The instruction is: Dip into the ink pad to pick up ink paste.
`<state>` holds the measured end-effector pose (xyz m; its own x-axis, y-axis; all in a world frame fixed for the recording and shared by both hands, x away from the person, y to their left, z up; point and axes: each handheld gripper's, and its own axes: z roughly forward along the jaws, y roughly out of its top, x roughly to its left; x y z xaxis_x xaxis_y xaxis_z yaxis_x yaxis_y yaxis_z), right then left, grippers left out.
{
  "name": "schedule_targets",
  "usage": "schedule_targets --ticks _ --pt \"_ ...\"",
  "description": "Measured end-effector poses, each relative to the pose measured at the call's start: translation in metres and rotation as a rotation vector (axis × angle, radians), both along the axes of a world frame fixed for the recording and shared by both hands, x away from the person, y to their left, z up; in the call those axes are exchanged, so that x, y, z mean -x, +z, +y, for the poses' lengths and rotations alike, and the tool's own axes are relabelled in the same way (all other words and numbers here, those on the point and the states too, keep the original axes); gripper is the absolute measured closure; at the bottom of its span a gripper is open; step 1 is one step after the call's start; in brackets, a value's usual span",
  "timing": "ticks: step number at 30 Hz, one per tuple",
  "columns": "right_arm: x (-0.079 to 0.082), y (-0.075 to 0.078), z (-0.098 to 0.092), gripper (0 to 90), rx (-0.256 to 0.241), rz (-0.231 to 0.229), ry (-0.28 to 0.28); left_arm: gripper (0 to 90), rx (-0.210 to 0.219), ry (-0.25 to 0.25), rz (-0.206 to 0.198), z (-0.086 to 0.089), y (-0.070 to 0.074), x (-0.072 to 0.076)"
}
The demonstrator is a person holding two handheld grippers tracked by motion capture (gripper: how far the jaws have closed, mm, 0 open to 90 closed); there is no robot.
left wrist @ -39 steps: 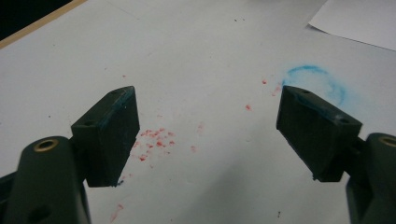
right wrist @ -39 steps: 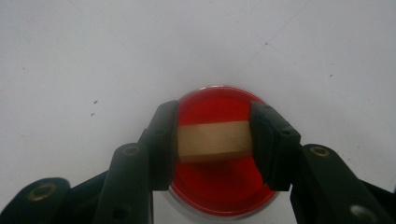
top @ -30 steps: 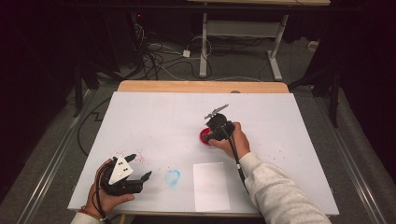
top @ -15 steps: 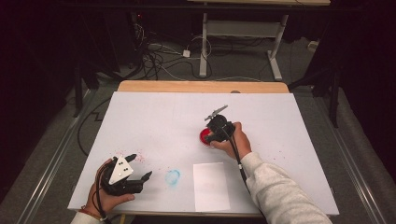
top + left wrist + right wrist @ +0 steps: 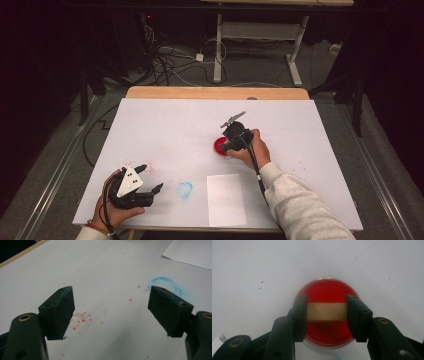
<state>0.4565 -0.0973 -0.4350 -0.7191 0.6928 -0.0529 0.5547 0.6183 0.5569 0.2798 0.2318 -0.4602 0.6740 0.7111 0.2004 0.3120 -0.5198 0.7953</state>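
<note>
Idling wide open and empty near the tabletop's (image 5: 165, 125) front edge: left hand-held gripper (image 5: 145, 180). Farther out, clamping what is probably a small wooden block (image 5: 327, 311), long axis spanning jaw to jaw, directly over the red ink dish (image 5: 220, 146): right hand-held gripper (image 5: 327, 315).

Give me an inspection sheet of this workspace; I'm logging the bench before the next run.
Surface: white table top, with red specks and a blue ring smudge.
Job's things: tan block over a round red dish.
Clutter: blank paper sheet near the front edge.
Grippers: right tool shut on the tan block; left tool open, holding nothing, low over the specks.
Cables: one trails from the right tool along the sleeve; a tangle lies on the floor behind.
Surroundings: dark room, white desk frame beyond.
</note>
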Motion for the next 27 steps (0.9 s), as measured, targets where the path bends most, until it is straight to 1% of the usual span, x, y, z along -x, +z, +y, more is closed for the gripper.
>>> schedule_targets --ticks 1,2,3,4,5,6,7,8,9,10,11,12,14,15,19,23,25,26,27 --pt "0.0 0.0 0.0 55.6 0.0 0.0 0.0 20.8 0.0 -0.001 0.0 0.0 0.0 0.0" --pt "0.0 0.006 -0.003 55.6 -0.019 -0.001 -0.002 20.8 -0.003 -0.003 0.001 0.0 0.0 0.0" --pt "-0.001 0.008 -0.004 55.6 -0.02 -0.02 0.011 20.8 -0.003 -0.003 0.001 0.0 0.0 0.0" --pt "-0.001 0.008 -0.004 55.6 -0.02 -0.02 0.011 20.8 -0.006 -0.003 0.002 -0.001 0.0 -0.001" --pt "0.0 0.012 -0.005 55.6 -0.031 -0.02 -0.001 20.8 -0.007 -0.004 0.002 -0.001 0.0 -0.001" --pt "0.0 0.018 -0.005 55.6 -0.036 -0.032 0.02 20.8 -0.006 -0.005 0.001 -0.001 0.0 -0.001" --pt "0.0 0.018 -0.005 55.6 -0.036 -0.032 0.02 20.8 -0.001 -0.004 0.011 -0.001 0.0 0.0" --pt "0.002 0.022 -0.005 55.6 -0.038 -0.036 0.014 20.8 -0.005 -0.004 -0.001 -0.001 0.0 -0.001" --pt "0.002 0.024 -0.005 55.6 -0.039 -0.047 0.023 20.8 -0.004 -0.003 -0.001 -0.001 0.0 -0.001" --pt "0.003 0.027 -0.006 55.6 -0.042 -0.048 0.026 20.8 -0.004 -0.003 -0.001 -0.001 0.0 -0.001" --pt "0.003 0.032 -0.007 55.6 -0.055 -0.056 0.027 20.8 -0.007 -0.005 -0.001 -0.001 0.0 0.0" --pt "0.003 0.032 -0.007 55.6 -0.055 -0.056 0.027 20.8 -0.006 -0.004 -0.001 -0.001 0.0 0.0" --pt "0.003 0.038 -0.008 55.6 -0.058 -0.071 0.031 20.8 -0.004 -0.004 0.0 -0.001 0.001 0.0" --pt "0.004 0.041 -0.008 55.6 -0.057 -0.074 0.025 20.8 -0.003 -0.002 -0.001 -0.001 0.001 0.0" --pt "0.005 0.052 -0.008 55.6 -0.061 -0.098 0.046 20.8 -0.006 -0.001 -0.001 -0.001 0.001 0.0" --pt "0.004 0.053 -0.007 55.6 -0.06 -0.103 0.052 20.8 -0.003 -0.002 0.001 -0.001 0.001 0.0" --pt "0.004 0.051 -0.006 55.6 -0.056 -0.088 0.044 20.8 -0.001 -0.001 0.0 0.0 0.001 0.0" --pt "0.003 0.05 -0.006 55.5 -0.053 -0.094 0.055 20.8 -0.001 -0.002 -0.001 0.0 0.001 0.0" --pt "0.003 0.049 -0.005 55.6 -0.054 -0.088 0.055 20.8 0.0 0.0 0.011 -0.001 0.0 0.001"
